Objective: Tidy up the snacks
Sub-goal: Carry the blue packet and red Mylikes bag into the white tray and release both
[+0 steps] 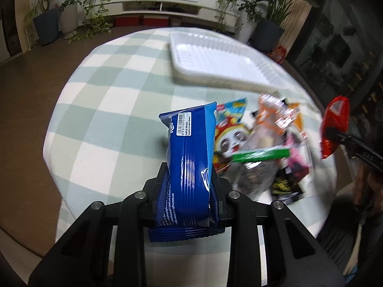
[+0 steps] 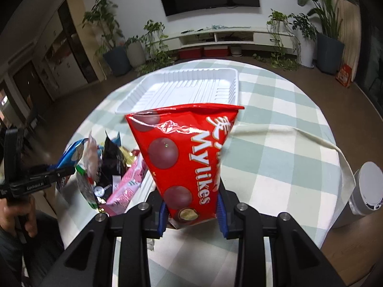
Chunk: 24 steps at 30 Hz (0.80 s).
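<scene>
**A:** At the lower middle of the left wrist view, the left tongs (image 1: 189, 191) are clamped on the blue snack pack (image 1: 189, 153), gripping its lower end so the barcoded end sticks up over the checked counter (image 1: 100, 110). How will it handle, do you reckon?

**B:** Light, I'd judge, and fairly stiff along its length, since it stands up from the grip without drooping. The film looks glossy, so it may slip; holding low across the body, as now, seems sound.

**A:** To the right of it?

**B:** A loose pile of snacks (image 1: 263, 148) lies on the counter at centre right, blurred. The white tray (image 1: 191, 62) sits beyond, upper middle, with nothing in it that I can see. Far right of the frame, the red bag (image 1: 335, 124) hangs from the other tool.

**A:** And the right wrist view?

**B:** At its left edge, a hand (image 2: 16, 217) holds the left tool. At lower centre the right tongs (image 2: 191, 212) are closed on the red Mylikes bag (image 2: 182, 153), pads pressing its narrow bottom, the wide top flaring up in front of the tray (image 2: 134, 95).

**A:** Handling?

**B:** Soft and crinkly, probably light, with loose round sweets that may shift. The pinched bottom could slide out; a hold nearer the filled middle would likely be steadier.
</scene>
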{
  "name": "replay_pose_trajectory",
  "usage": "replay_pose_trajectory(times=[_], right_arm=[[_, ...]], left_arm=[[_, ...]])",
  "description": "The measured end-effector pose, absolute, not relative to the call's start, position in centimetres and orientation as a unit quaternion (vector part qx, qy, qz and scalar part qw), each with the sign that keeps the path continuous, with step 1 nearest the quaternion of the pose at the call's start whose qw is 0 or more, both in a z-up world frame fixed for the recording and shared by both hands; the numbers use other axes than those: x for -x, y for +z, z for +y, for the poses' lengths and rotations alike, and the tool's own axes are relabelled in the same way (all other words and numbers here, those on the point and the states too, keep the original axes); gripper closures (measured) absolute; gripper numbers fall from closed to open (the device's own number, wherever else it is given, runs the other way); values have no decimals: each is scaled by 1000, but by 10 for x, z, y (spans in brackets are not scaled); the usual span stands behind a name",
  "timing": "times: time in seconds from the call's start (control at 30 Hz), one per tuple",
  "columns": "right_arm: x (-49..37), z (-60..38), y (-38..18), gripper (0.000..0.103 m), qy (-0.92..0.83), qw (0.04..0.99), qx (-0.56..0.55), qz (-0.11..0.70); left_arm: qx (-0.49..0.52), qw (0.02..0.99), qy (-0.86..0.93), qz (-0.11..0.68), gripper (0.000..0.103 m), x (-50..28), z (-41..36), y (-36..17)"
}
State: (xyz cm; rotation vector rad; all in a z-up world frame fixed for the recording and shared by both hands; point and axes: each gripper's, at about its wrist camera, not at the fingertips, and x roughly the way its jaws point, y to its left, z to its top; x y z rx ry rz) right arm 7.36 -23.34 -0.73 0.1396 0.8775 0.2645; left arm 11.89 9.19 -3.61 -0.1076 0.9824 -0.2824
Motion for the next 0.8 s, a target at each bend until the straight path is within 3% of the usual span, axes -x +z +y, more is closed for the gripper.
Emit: replay_pose_trajectory(times=[0.23,0.5,0.8], right_arm=[[-104,-252,16,68,135,893,-108,416],[-180,-259,53,68,147,890,-119,415],[-292,-239,18,68,154,849,-110,494]], left_arm=[[49,884,-159,438,76,-140,88,13],[10,893,-174,414,76,-233,62,72],[10,867,-169,468,76,-352,33,40]])
